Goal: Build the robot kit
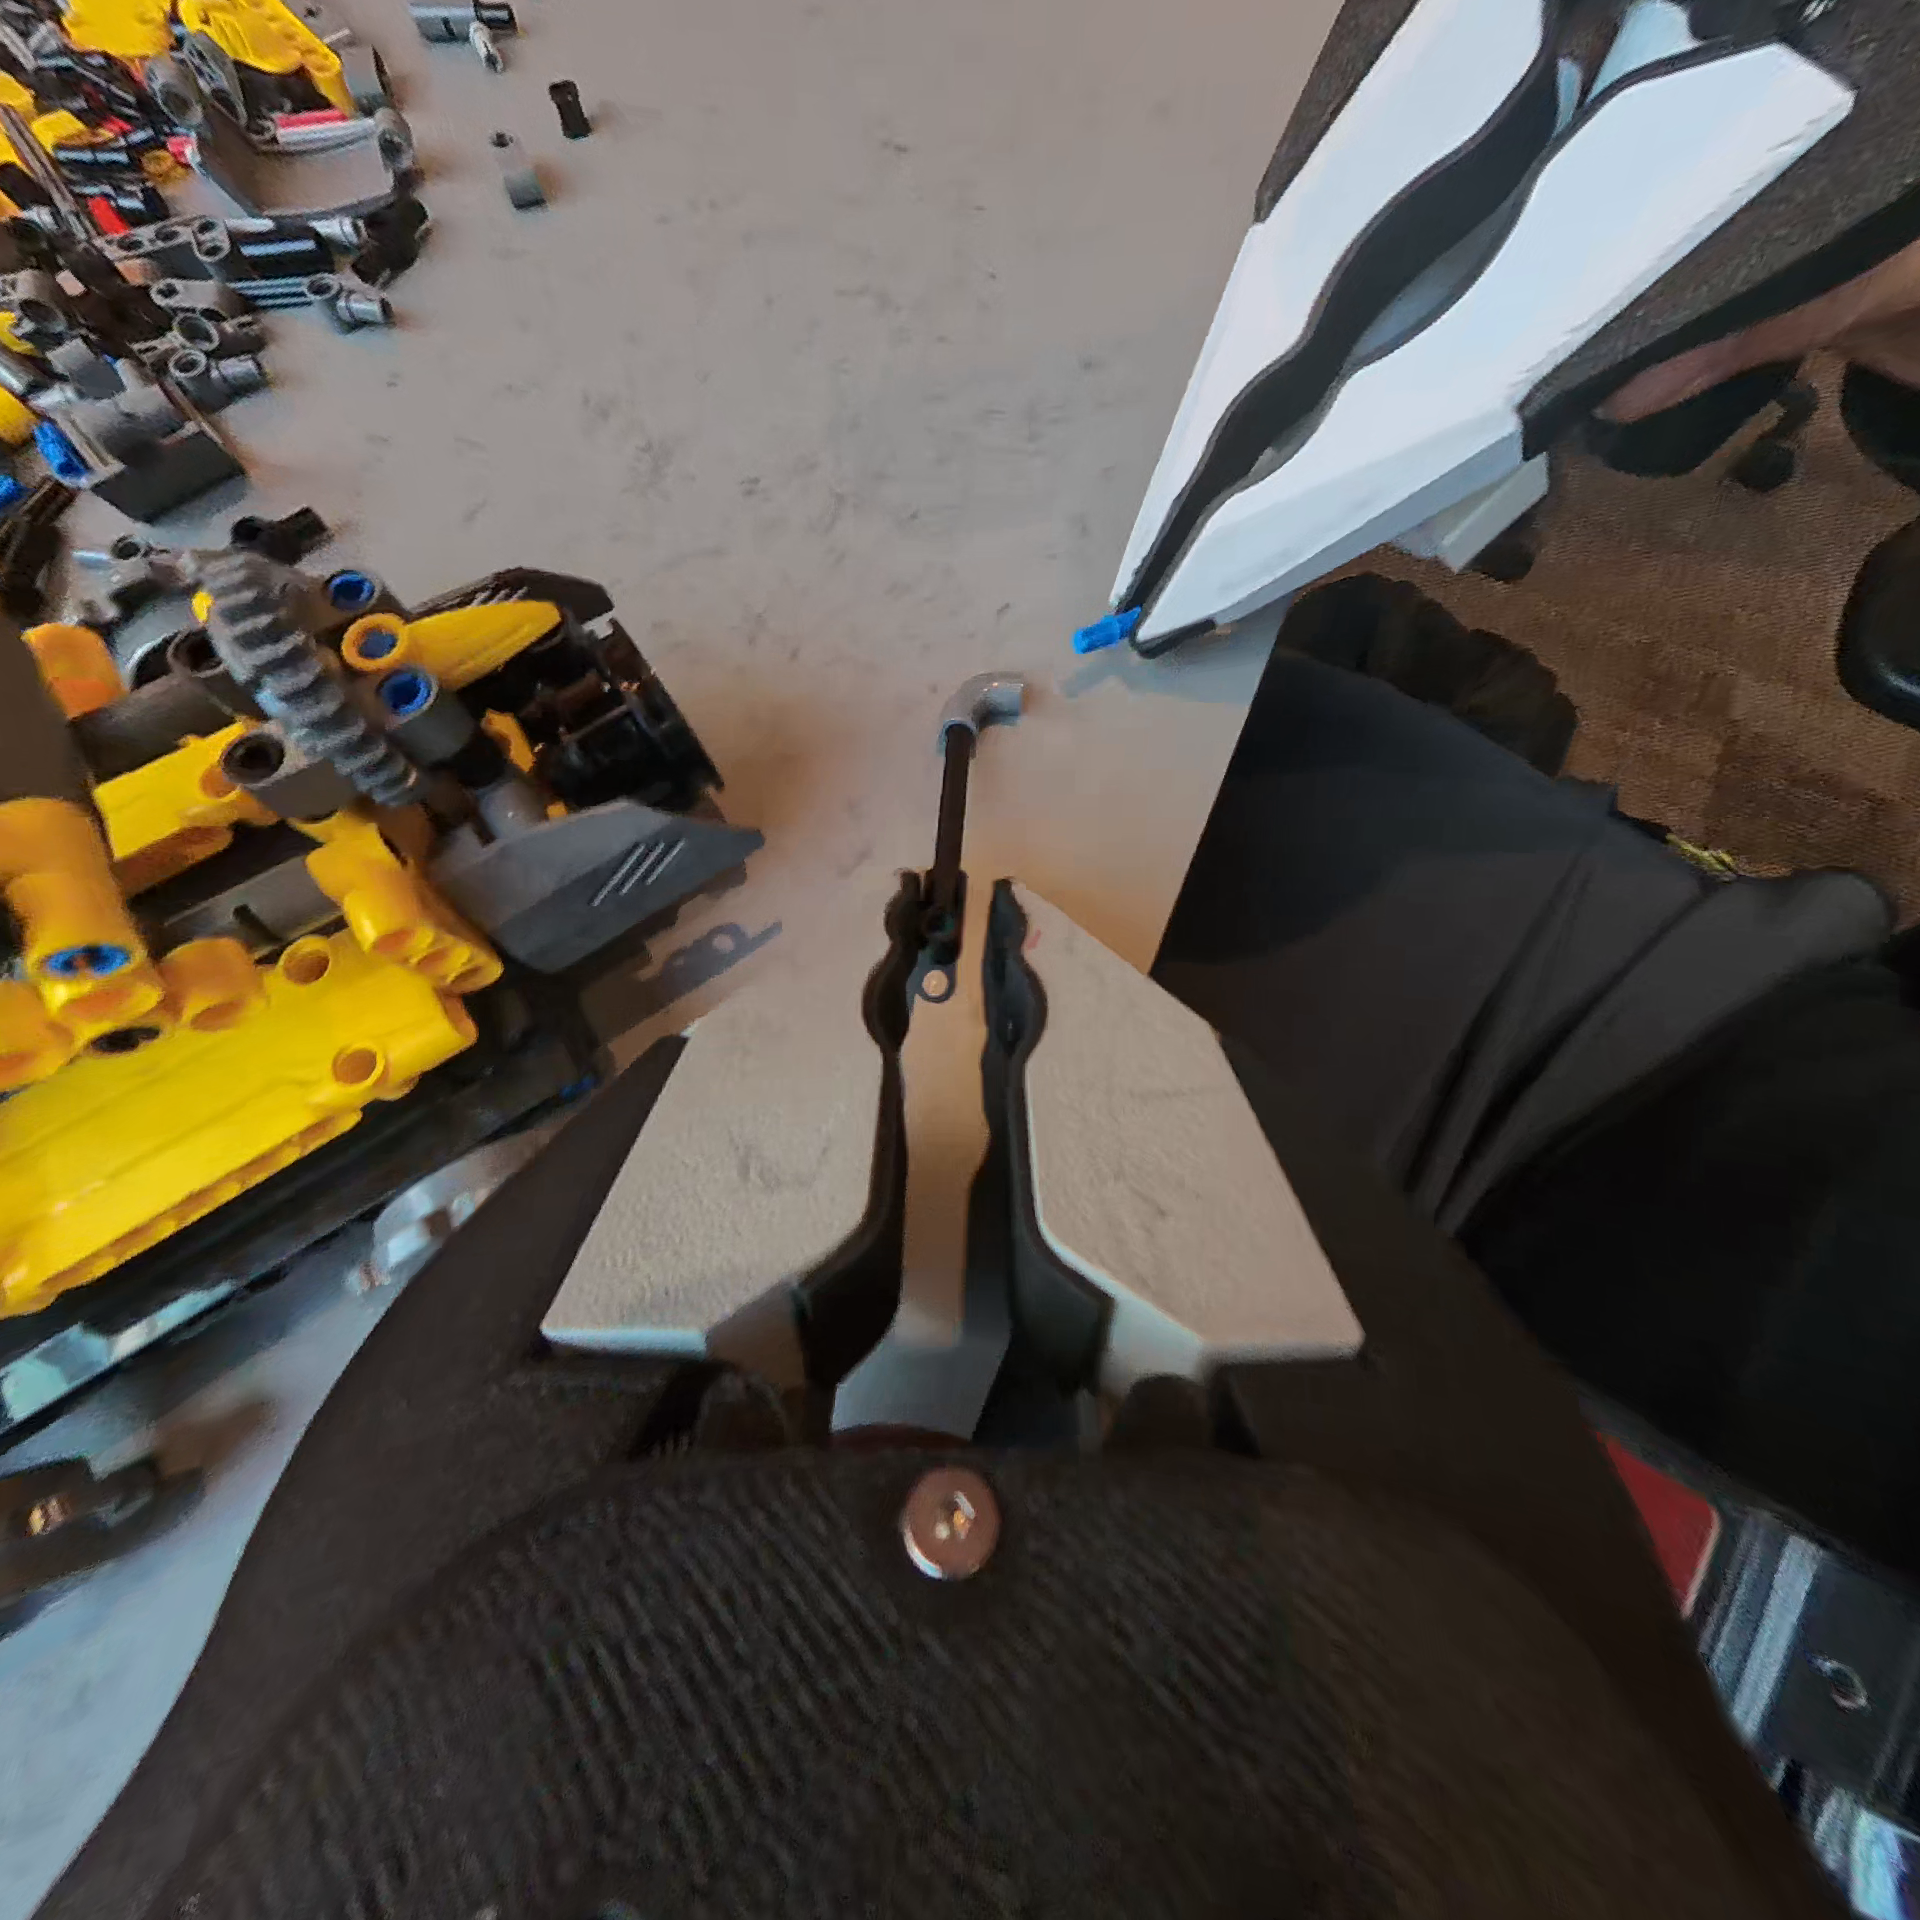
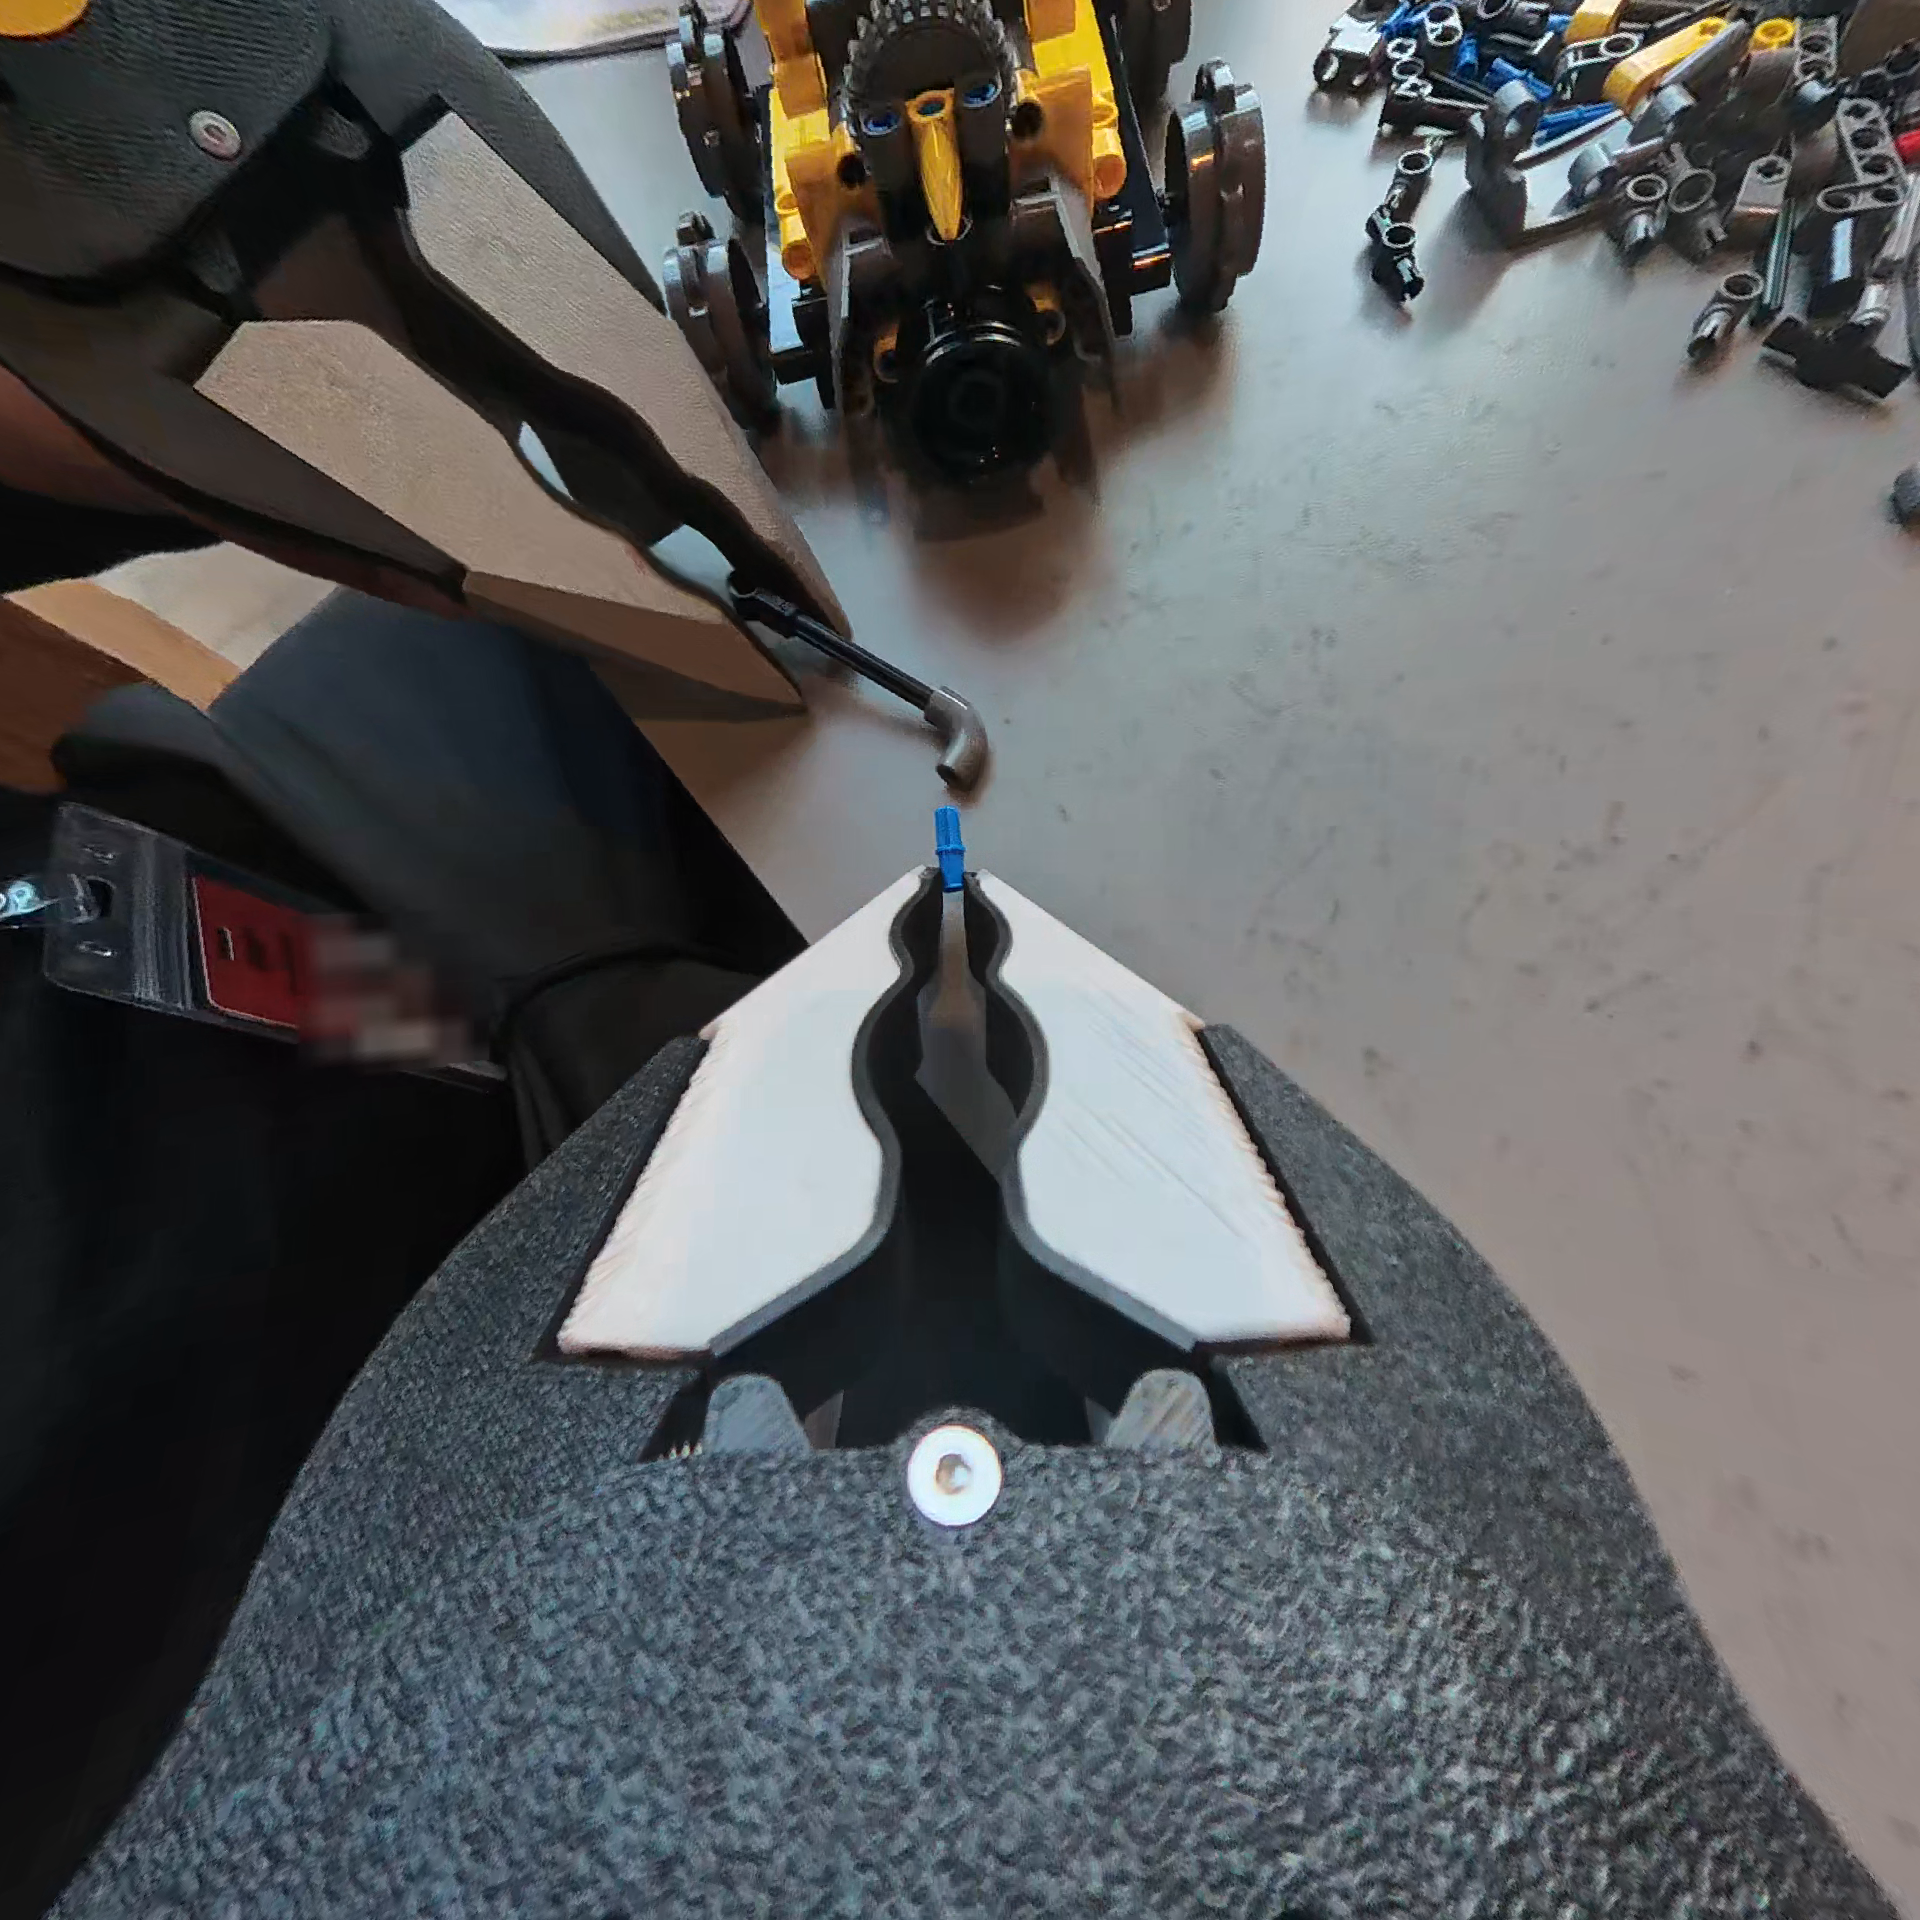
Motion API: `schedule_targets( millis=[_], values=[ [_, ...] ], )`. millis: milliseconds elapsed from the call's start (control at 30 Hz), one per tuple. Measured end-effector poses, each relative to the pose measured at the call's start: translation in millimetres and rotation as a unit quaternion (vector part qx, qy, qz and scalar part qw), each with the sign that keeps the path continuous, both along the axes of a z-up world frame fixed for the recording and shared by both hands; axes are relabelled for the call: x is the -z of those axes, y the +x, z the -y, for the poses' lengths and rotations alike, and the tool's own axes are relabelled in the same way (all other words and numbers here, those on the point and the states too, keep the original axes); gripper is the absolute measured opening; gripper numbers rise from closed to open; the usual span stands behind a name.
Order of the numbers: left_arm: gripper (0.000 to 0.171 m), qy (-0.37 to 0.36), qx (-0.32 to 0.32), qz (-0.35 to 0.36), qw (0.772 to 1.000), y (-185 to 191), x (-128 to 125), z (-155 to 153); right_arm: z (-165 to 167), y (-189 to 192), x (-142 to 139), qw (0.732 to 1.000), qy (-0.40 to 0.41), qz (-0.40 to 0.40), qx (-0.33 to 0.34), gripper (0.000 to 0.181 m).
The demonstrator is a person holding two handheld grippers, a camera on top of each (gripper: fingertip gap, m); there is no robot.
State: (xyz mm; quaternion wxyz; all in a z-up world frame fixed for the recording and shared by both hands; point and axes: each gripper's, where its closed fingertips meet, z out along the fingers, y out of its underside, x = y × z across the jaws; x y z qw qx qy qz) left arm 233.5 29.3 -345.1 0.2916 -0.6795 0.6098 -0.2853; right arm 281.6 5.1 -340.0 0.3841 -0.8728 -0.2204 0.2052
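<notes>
— The black axle with the grey elbow connector on its far end: where is it seen?

— It is held at its near end by the left gripper, above the grey tabletop near the table's edge. The axle is pressed against the left finger's black pad; a gap is seen beside the other finger in the left wrist view, but from the right wrist view the axle is seen clamped at the tips, so the jaws are taken as closed on it.

— And the right gripper?

— A small blue pin is pinched between its tips, with most of the pin left sticking out. The pin is pointed toward the open end of the elbow connector and lies just short of it, not touching.

— What is found around them?

— A partly built yellow and grey brick vehicle is stood farther away on the table, and a loose heap of grey, black, blue and yellow parts is spread to the far right in the right wrist view. Dark clothing is seen beyond the table's edge.
</notes>
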Motion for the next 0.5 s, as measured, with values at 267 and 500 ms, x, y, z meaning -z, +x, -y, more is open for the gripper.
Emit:
schedule_targets(
  millis=[267,500],
  values=[
    [0.027,-0.013,0.033,-0.002,0.999,7.7,-14.3,17.0,1.8,5.0,2.6,1.000,-0.014,0.003,0.009,0.002],
    [0.016,0.070,0.058,-0.079,0.993,25.5,-4.2,2.0,2.3,-3.5,4.4,1.000,-0.025,-0.005,0.009,0.002]
  ],
)
